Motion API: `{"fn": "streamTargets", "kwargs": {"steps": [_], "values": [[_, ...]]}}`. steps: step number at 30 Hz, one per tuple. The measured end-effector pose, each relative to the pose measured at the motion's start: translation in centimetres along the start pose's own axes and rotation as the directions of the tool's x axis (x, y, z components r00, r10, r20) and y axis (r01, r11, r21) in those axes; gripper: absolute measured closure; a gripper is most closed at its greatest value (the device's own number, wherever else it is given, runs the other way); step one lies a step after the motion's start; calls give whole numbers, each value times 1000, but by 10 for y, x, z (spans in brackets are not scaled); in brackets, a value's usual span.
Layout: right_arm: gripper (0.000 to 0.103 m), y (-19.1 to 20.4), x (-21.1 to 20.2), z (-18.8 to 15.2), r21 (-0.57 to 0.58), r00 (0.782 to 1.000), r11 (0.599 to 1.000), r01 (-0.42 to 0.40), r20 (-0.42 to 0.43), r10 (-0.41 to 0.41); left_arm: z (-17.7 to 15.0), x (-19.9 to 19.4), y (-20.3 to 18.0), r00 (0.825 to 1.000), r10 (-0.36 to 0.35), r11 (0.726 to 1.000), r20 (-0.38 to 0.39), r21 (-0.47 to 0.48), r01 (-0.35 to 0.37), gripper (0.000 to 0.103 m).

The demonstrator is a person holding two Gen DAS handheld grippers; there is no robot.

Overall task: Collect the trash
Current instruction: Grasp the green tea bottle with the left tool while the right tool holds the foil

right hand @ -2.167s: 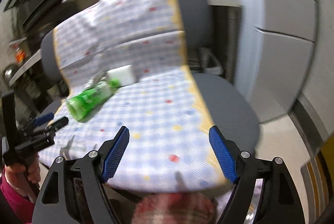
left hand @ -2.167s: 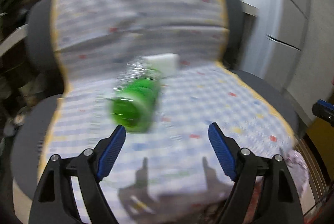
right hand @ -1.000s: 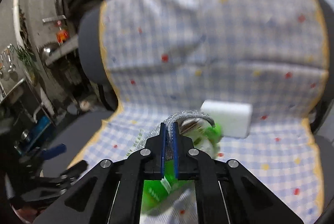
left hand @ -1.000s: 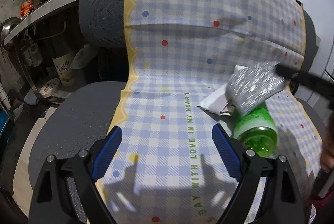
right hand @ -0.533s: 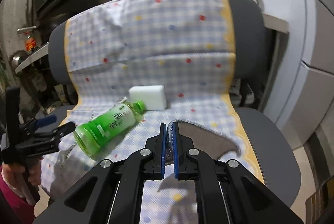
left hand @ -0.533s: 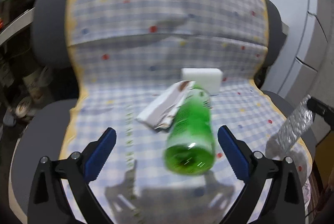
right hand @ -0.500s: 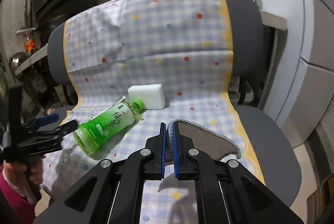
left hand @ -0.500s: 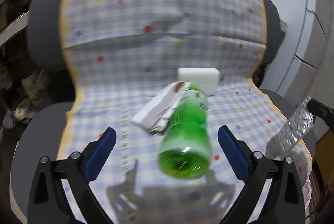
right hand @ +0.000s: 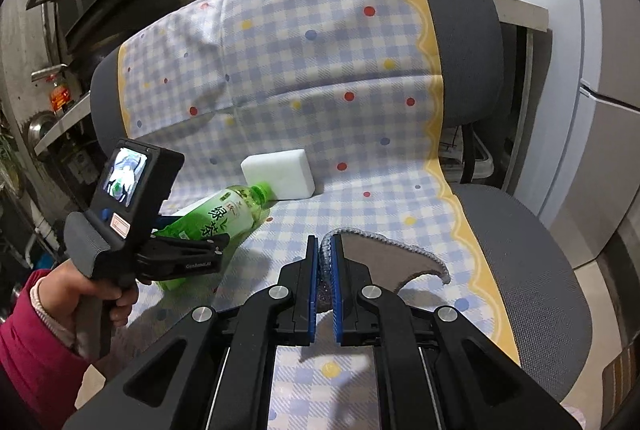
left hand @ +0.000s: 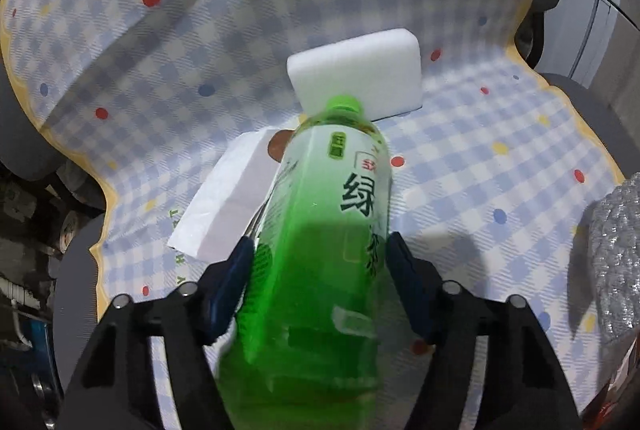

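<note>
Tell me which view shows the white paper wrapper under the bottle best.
The left wrist view. There the white paper wrapper lies in full beside and partly under the green bottle, on the checked cover. In the right wrist view only a thin white sliver peeks out behind the bottle and the left gripper.

Your bottle (left hand: 320, 230) lies on the chair cover (right hand: 320, 77), cap toward the far sponge (left hand: 356, 69); paper wrapper (left hand: 228, 205) just left, foil bag (right hand: 384, 258) to the right, nr you.
</note>
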State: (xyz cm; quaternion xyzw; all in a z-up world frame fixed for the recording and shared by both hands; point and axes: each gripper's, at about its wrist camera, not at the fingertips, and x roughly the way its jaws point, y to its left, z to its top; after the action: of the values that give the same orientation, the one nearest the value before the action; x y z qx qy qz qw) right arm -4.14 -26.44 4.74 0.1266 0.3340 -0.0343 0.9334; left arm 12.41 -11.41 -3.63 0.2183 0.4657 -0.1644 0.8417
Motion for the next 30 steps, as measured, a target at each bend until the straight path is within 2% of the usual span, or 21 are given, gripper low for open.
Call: {"fn": "streamTargets", "kwargs": {"steps": [2, 6, 10, 15, 18, 22, 26, 30], "values": [[96, -2, -3, -1, 4, 1000, 1000, 0, 6, 0, -4, -7, 4, 999, -40, 999, 17, -28, 41, 41], [96, -7, -16, -5, 14, 1000, 1000, 0, 24, 0, -22, -35, 10, 985, -131, 987, 113, -78, 140, 42], [96, -12, -33, -14, 29, 999, 1000, 2, 36, -3, -49, -71, 16, 947, -242, 949, 211, -154, 277, 42], [96, -22, -58, -29, 55, 999, 998, 18, 49, -21, -82, -115, 7, 886, -313, 909, 343, -162, 384, 42], [96, -32, -77, -36, 73, 997, 996, 44, 59, -49, -94, -137, -19, 849, -350, 900, 396, -109, 422, 42], [96, -53, -107, -49, 110, 991, 988, 104, 74, -113, -103, -156, -56, 808, -403, 887, 430, -34, 461, 42], [96, -85, -141, -69, 167, 975, 967, 194, 74, -209, -107, -164, -101, 780, -458, 874, 427, 57, 482, 42], [96, -114, -166, -94, 226, 954, 933, 280, 46, -298, -111, -164, -143, 750, -529, 843, 397, 138, 520, 41]]}}
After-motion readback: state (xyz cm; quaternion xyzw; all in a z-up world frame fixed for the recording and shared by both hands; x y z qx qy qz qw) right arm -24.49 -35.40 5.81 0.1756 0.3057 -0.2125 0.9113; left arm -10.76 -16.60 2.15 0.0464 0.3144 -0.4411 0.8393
